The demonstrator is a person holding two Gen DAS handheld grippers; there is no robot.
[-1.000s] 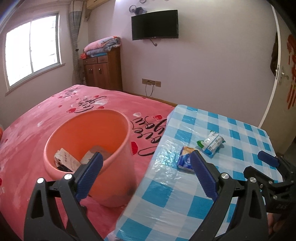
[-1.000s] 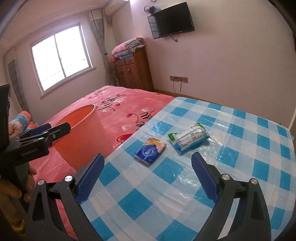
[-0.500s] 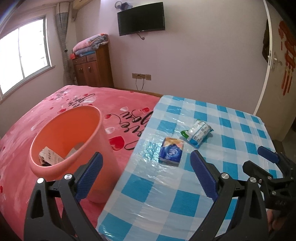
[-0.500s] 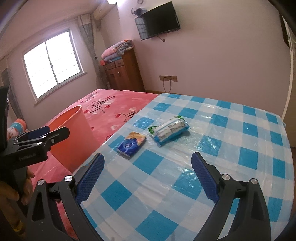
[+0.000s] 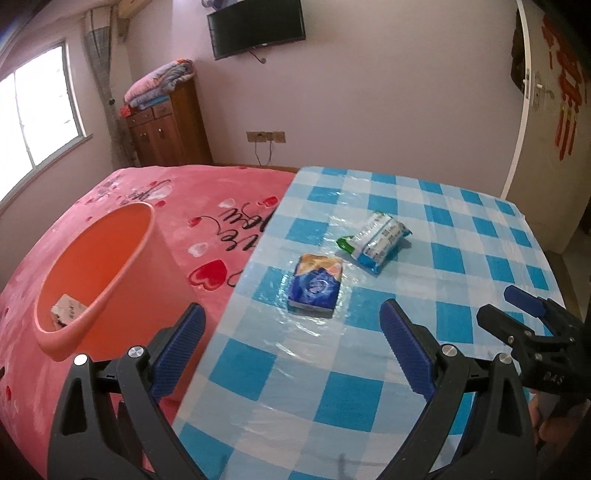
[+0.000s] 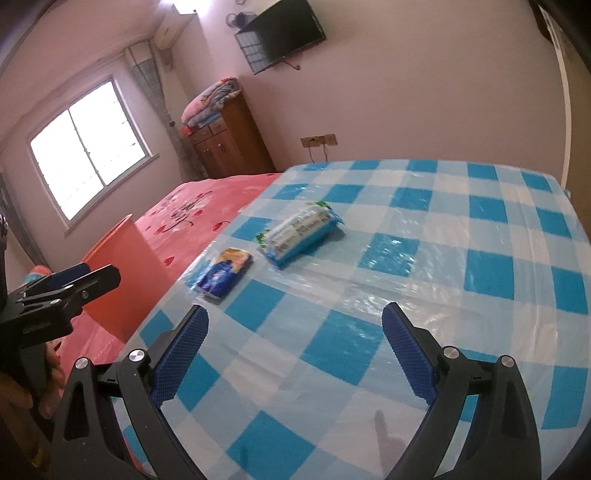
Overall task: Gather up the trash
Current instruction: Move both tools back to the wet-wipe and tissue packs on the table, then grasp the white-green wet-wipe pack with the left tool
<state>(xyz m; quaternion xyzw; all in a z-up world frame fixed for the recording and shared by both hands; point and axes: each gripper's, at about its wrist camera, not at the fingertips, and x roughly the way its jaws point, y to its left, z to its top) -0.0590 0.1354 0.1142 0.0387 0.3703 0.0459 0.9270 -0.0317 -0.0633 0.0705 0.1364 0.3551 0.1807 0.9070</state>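
Trash lies ahead of us on the blue checked tablecloth (image 5: 343, 398): a blue packet (image 5: 316, 286), then just beyond it a white-and-green packet (image 5: 376, 238). Our left gripper (image 5: 291, 349) and right gripper (image 6: 293, 349) hover with jaws wide apart, holding nothing. Left of the table we see an orange bin (image 5: 110, 273) on the pink bedspread (image 5: 207, 195); farther back, a wooden cabinet (image 5: 170, 129) and wall-mounted television (image 5: 256, 27).

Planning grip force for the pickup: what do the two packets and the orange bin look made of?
Blue packet: glossy plastic film, soft-looking, likely a tissue pack. White-and-green packet: shiny crinkled plastic wrapper with a pinched end. Orange bin: smooth moulded plastic with a rolled rim, matte to semi-gloss.
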